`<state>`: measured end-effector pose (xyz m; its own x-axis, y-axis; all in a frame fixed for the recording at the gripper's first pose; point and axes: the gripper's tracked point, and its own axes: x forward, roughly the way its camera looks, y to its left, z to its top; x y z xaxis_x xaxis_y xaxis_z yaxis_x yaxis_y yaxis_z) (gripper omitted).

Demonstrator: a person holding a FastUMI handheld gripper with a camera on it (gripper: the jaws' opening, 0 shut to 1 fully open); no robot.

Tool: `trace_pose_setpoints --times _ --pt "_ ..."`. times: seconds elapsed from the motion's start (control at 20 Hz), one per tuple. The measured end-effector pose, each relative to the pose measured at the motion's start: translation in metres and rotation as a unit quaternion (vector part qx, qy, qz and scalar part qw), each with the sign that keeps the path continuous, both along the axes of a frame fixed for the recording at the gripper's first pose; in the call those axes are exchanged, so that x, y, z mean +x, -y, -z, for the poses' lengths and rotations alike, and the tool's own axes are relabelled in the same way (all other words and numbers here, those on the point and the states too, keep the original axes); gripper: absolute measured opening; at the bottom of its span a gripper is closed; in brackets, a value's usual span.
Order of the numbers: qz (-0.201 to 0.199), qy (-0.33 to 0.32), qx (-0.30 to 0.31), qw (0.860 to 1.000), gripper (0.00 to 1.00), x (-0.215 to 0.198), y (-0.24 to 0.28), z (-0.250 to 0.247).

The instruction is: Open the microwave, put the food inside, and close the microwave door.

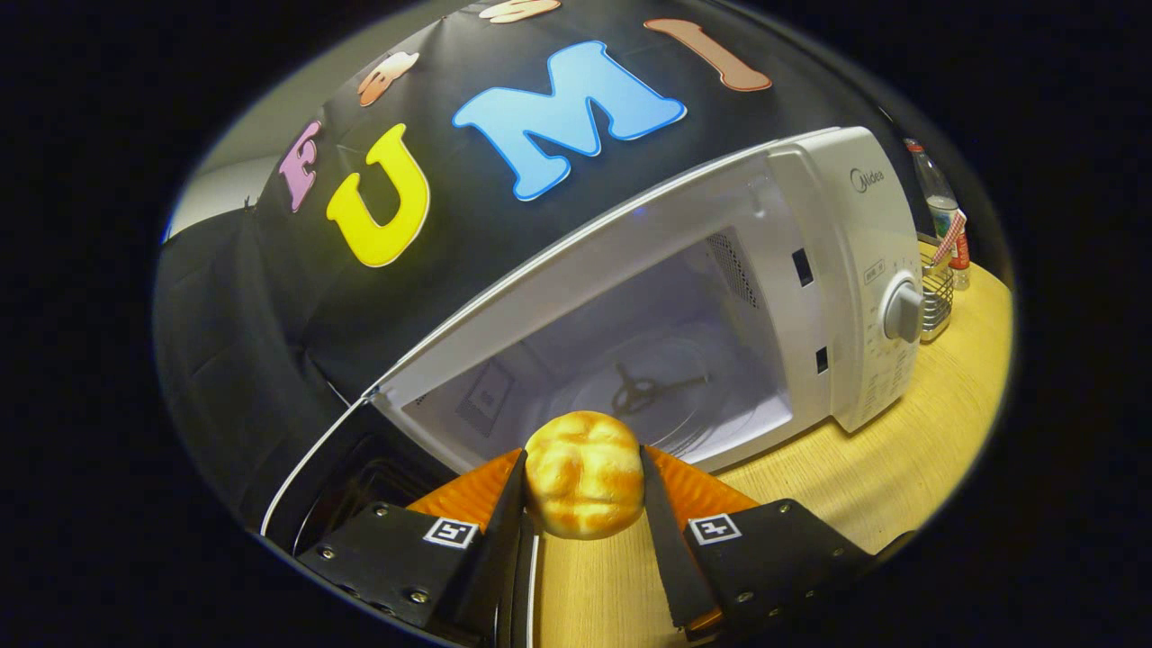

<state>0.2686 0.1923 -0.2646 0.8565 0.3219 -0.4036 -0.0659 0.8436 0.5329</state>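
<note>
A golden-brown bread roll (583, 474) sits squeezed between my two fingers, and my gripper (583, 481) is shut on it. Just beyond the roll stands a white microwave (846, 270) with its door (360, 486) swung open to the left of my fingers. Its lit cavity shows a glass turntable (643, 396) straight ahead of the roll. The roll hangs in front of the cavity's opening, above the wooden table (900, 468). A round control knob (903, 310) sits on the panel at the microwave's right side.
To the right of the microwave, a wire holder (936, 301) and a clear bottle (940, 207) stand on the table. Black cloth walls the booth behind and to the left of the microwave. Bare wooden tabletop stretches in front of the control panel.
</note>
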Motion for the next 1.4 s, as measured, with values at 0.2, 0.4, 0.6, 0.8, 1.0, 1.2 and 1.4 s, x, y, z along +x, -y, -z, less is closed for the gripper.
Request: trace_pose_setpoints --times 0.2,0.4,0.6,0.8,1.0,1.2,1.4 --pt "0.027 0.003 0.005 1.000 0.70 0.022 -0.002 0.012" --pt "0.051 -0.005 0.018 0.999 0.70 0.041 -0.003 0.027" --pt "0.075 -0.020 0.027 0.997 0.70 0.057 0.000 0.041" --pt "0.085 -0.027 0.017 0.996 0.74 0.067 0.002 0.053" --pt "0.083 -0.021 0.005 0.996 0.86 0.066 0.000 0.051" --pt "0.068 -0.009 -0.006 0.998 0.97 0.053 -0.001 0.034" --pt "0.050 0.022 -0.027 0.998 0.97 0.035 0.003 0.000"
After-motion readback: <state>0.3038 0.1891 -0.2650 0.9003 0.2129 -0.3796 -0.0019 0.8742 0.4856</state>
